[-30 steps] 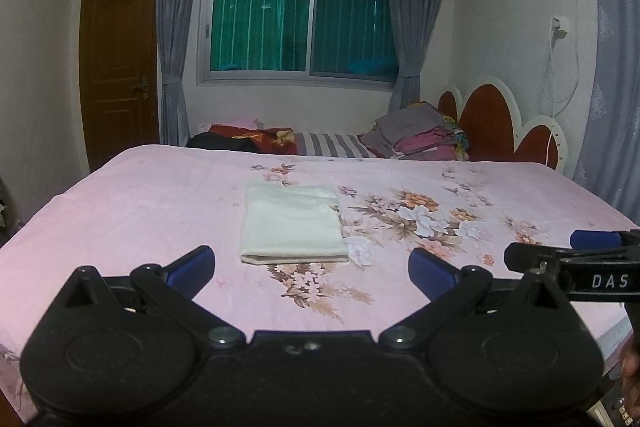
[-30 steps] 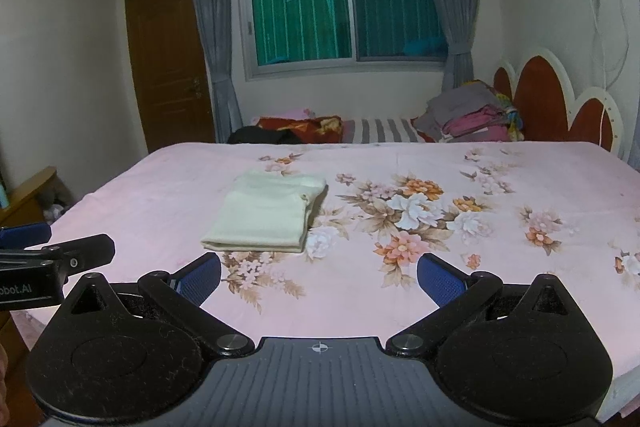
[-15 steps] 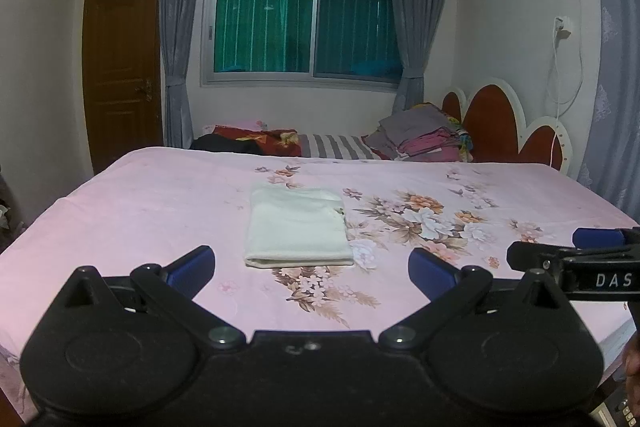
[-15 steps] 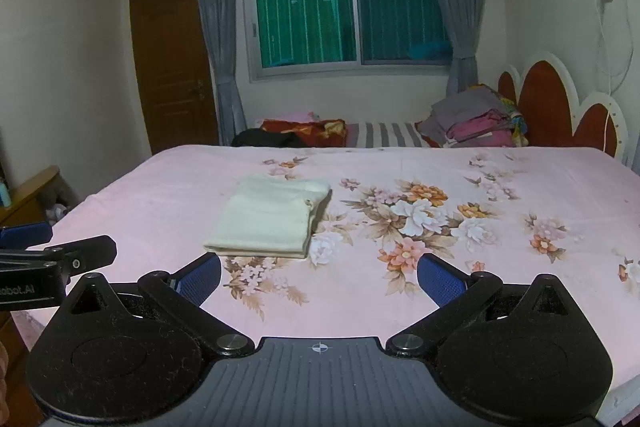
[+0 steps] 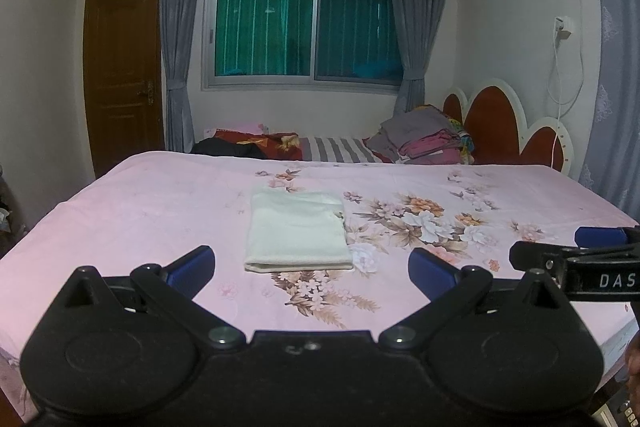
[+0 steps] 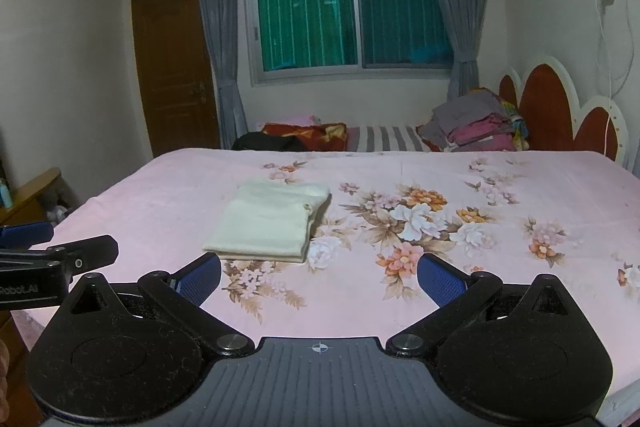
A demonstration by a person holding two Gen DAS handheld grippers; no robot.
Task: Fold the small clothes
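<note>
A cream garment (image 5: 298,230) (image 6: 269,221) lies folded into a neat rectangle on the pink floral bed (image 5: 120,219) (image 6: 520,287). My left gripper (image 5: 312,269) is open, held back over the bed's near edge, short of the garment, with nothing between its blue pads. Open too is my right gripper (image 6: 319,277), empty and clear of the cloth, which lies ahead to its left. Each gripper shows at the edge of the other's view.
A pile of folded clothes (image 5: 424,141) and pillows (image 5: 256,143) sits at the far side of the bed by the red headboard (image 5: 500,123). A wooden door (image 5: 124,67) and a curtained window stand behind. A wooden bedside unit (image 6: 28,195) is at left.
Both grippers have tilted slightly up and drawn back a little; the garment sits lower in both views. The garment has not moved.
</note>
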